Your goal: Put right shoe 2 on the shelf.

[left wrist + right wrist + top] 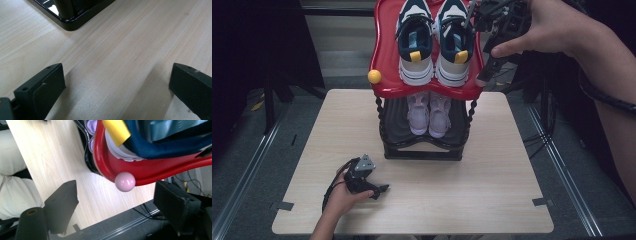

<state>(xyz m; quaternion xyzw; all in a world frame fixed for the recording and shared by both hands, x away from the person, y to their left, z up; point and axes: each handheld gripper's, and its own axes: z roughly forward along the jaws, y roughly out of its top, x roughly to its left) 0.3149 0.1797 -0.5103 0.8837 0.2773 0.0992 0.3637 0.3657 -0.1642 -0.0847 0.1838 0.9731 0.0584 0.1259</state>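
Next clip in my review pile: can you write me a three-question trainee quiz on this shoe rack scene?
1. True or false: the navy and white sneakers sit on the red top tray.
2. Which gripper is up beside the tray's corner? A) left gripper B) right gripper
3. What sits on the lower black shelf?

Key:
1. True.
2. B. The right gripper is by the tray's corner with its pink knob, fingers apart and nothing between them; the left gripper rests low over the table, open.
3. A pair of pale pink shoes.
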